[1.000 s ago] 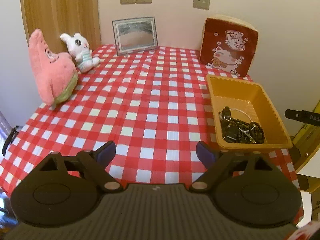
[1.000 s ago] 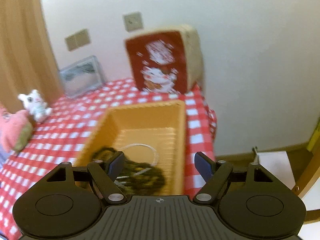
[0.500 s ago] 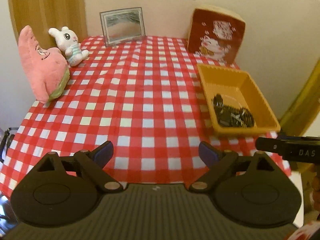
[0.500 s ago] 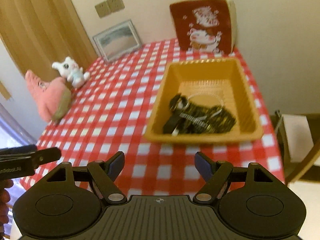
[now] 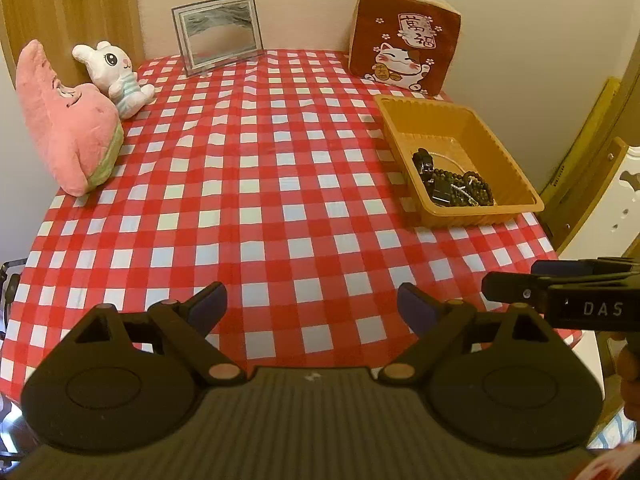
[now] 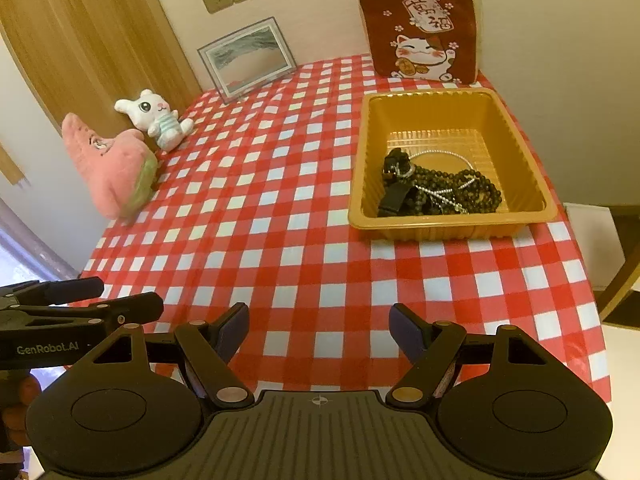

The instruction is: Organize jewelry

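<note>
An orange tray [image 5: 516, 184] [image 6: 524, 148] sits at the right side of the red checked table. In it lies a tangle of jewelry [image 5: 454, 186] [image 6: 436, 188]: dark bead strings, a silver chain and a black piece. My left gripper [image 5: 312, 306] is open and empty above the table's front edge. My right gripper [image 6: 318, 326] is open and empty, also at the front edge, well short of the tray. Each gripper shows from the side in the other's view: the right one [image 5: 516, 284] and the left one [image 6: 100, 300].
A pink plush star [image 5: 68, 128] and a white plush rabbit [image 5: 114, 76] sit at the left. A framed picture [image 5: 218, 32] and a red cat cushion [image 5: 404, 38] stand against the back wall. A wooden chair [image 5: 592, 168] is right of the table.
Both grippers have pulled back toward the table's front edge and away from the tray. The right gripper was right over the tray one second ago; now the tray lies farther off.
</note>
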Tool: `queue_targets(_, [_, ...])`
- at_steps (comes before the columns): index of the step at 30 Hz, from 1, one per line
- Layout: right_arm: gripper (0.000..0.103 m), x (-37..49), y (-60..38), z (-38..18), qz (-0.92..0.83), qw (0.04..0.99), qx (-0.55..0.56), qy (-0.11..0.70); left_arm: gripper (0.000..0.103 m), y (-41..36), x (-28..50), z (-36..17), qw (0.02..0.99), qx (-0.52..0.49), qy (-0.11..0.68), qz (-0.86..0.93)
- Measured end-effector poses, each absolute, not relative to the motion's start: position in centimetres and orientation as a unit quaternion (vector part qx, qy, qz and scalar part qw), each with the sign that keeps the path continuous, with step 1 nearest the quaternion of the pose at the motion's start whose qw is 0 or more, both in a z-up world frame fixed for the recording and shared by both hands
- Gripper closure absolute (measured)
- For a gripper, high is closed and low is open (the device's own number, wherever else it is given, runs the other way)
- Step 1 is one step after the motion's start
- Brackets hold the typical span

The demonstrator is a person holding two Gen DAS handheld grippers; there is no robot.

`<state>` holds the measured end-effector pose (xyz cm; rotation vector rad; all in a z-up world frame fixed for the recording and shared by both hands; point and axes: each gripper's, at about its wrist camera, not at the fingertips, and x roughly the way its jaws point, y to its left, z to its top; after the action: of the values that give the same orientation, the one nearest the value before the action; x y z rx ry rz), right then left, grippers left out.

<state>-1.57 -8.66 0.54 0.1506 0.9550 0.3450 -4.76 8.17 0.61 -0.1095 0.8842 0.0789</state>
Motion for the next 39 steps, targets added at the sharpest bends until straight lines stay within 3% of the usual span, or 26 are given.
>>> queue_targets(39, [0.026,-1.30,-8.66,1.03,0.170,0.875,0.053,0.450,0.012,7.54,-4.02,0.97,0.907,-0.058,0.415,0.036])
